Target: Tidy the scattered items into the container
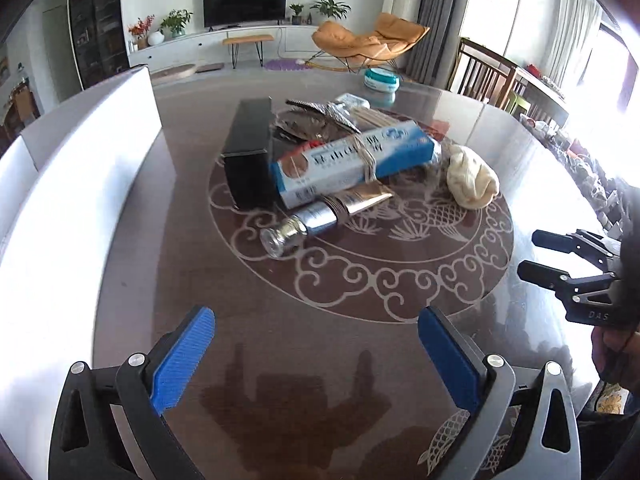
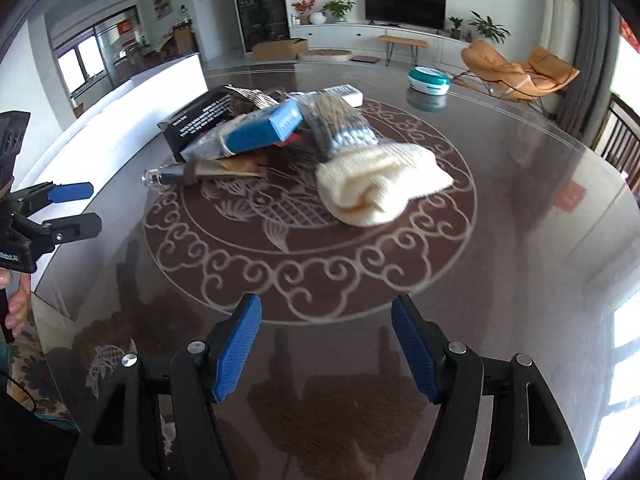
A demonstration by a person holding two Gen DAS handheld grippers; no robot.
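I see a round dark table [image 1: 460, 128] with a white container [image 1: 80, 184] at its left edge. Items are piled mid-table: black box [image 1: 248, 148], blue carton [image 1: 352, 160], cream sock [image 2: 380, 184]. My left gripper [image 1: 316, 360] and right gripper [image 2: 326, 348] hover spread, empty. Nothing looks tidied; next I judge a first pick is needed.

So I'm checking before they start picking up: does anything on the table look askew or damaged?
Nothing looks damaged or spilled. The odd part is the heap: the blue box lies tilted across the black box and a tube, with a cream cloth beside it. Both grippers hover, jaws open.
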